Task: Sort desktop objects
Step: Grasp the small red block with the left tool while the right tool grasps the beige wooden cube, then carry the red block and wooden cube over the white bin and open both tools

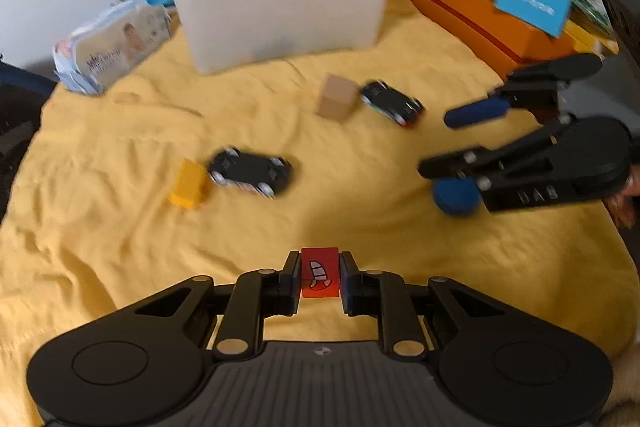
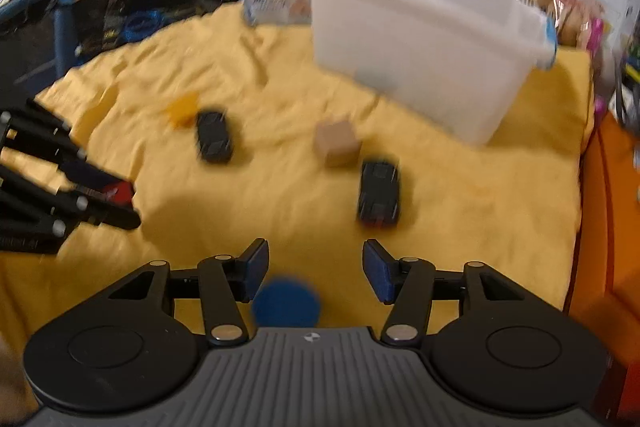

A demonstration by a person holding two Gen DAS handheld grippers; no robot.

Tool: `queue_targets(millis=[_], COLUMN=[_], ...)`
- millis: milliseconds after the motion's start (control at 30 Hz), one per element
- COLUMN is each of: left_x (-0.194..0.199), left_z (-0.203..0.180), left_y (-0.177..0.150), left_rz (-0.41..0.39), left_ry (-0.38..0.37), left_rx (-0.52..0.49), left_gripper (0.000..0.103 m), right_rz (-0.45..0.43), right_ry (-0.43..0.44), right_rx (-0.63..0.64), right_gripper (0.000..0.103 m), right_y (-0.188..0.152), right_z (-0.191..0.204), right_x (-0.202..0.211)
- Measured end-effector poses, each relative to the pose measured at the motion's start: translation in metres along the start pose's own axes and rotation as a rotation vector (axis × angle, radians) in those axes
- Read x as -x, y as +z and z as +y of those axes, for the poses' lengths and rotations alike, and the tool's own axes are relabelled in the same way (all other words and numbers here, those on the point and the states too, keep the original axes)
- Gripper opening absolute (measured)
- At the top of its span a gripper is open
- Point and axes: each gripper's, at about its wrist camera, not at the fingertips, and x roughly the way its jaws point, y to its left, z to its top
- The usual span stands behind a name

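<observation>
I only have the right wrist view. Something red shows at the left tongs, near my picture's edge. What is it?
Observer: A red block with a white drawing on top, pinched between both pads of the left tongs.
Operator: What sits on the orange thing at my right edge?
Observer: It is an orange box, and a light blue box leans on top of it.
Operator: Do my tongs touch the blue disc?
Observer: The right tongs stand open with the blue disc under the lower finger. I cannot tell whether they touch.
</observation>
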Motion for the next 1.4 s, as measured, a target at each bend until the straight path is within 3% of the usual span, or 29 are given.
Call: queue_targets(millis=[133, 300, 333, 367, 567, 667, 800, 900, 967, 1167, 1400], left_x=[-0.011, -0.024, -0.024, -0.024, -0.025, -0.027, -0.031, -0.03, -0.027, 0.0, 0.021], left_z=[0.001, 0.0, 0.001, 0.002, 0.013, 0.015, 0.012, 0.011, 0.011, 0.019, 0.039], left_y=[0.014, 0.017, 0.015, 0.012, -0.004, -0.003, 0.0, 0.001, 0.005, 0.04, 0.121], left_rz=[-0.019, -0.002, -0.001, 0.004, 0.011, 0.001, -0.005, -0.002, 0.002, -0.095, -0.254], left_ry=[0.01, 0.006, 0.004, -0.002, -0.037, -0.047, -0.05, -0.074, -0.069, -0.053, -0.036], left_rx=[-0.033, -0.032, -0.026, -0.021, 0.012, 0.02, -0.002, -0.005, -0.015, -0.061, -0.107], left_gripper=[0.022, 0.022, 0.023, 0.024, 0.027, 0.028, 0.023, 0.022, 0.022, 0.022, 0.022], right_rz=[-0.075, 0.002, 0.034, 0.055, 0.006, 0.059, 0.128, 0.107, 0.098, 0.051, -0.092], right_ry=[-0.005, 0.023, 0.035, 0.049, 0.09, 0.151, 0.157, 0.142, 0.141, 0.11, 0.011], right_rx=[0.029, 0.089, 0.096, 0.097, 0.069, 0.049, 0.011, -0.013, -0.012, -0.06, -0.064], right_gripper=[0.056, 0.054, 0.048, 0.034, 0.034, 0.034, 0.034, 0.037, 0.033, 0.033, 0.033], right_y=[0.03, 0.049, 0.049, 0.048, 0.038, 0.027, 0.004, -0.003, -0.002, 0.015, 0.077], right_z=[-0.011, -0.017, -0.016, -0.016, -0.008, 0.001, 0.011, 0.012, 0.013, -0.002, -0.035], right_x=[-0.025, -0.069, -0.076, -0.08, -0.043, -0.028, -0.028, -0.029, -0.03, -0.012, 0.013])
